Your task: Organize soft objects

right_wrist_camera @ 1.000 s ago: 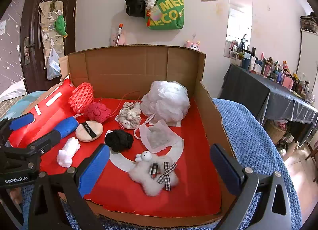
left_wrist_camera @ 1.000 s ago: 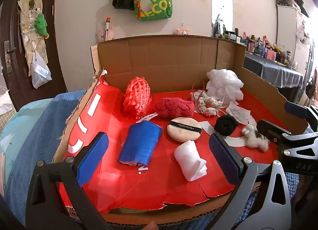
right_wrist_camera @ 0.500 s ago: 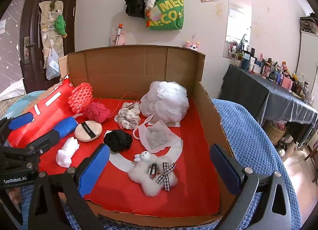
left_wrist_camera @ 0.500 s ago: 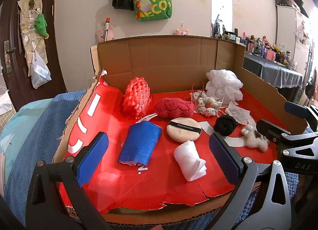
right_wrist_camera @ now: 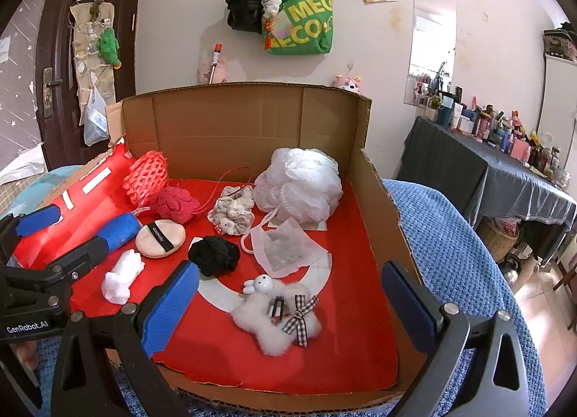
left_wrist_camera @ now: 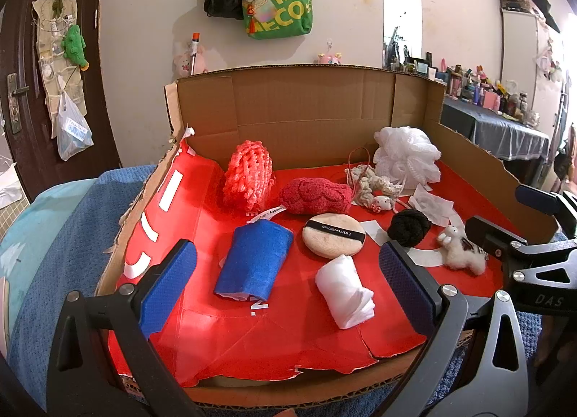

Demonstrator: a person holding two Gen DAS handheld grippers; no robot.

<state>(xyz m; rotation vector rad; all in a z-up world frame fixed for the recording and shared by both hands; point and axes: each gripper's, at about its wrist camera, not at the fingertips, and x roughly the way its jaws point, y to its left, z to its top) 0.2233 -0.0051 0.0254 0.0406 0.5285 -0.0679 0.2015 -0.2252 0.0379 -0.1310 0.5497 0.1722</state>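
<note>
A cardboard box (left_wrist_camera: 310,106) with a red floor holds several soft things. My left gripper (left_wrist_camera: 288,287) is open and empty at the box's front edge, over a rolled blue cloth (left_wrist_camera: 254,263) and a white roll (left_wrist_camera: 344,290). Behind them lie a beige powder puff (left_wrist_camera: 333,238), a red knit piece (left_wrist_camera: 315,195) and a coral net sponge (left_wrist_camera: 249,173). My right gripper (right_wrist_camera: 288,303) is open and empty at the front right, over a white plush toy (right_wrist_camera: 274,316). A black scrunchie (right_wrist_camera: 214,254), a mesh pouch (right_wrist_camera: 285,249) and a white bath pouf (right_wrist_camera: 299,182) lie beyond.
The box sits on a blue towel (right_wrist_camera: 443,236) over a bed. Its right wall (right_wrist_camera: 382,211) and back wall (right_wrist_camera: 230,128) stand high. A dark table (right_wrist_camera: 505,175) crowded with bottles stands at the right. Bags (right_wrist_camera: 299,16) hang on the far wall.
</note>
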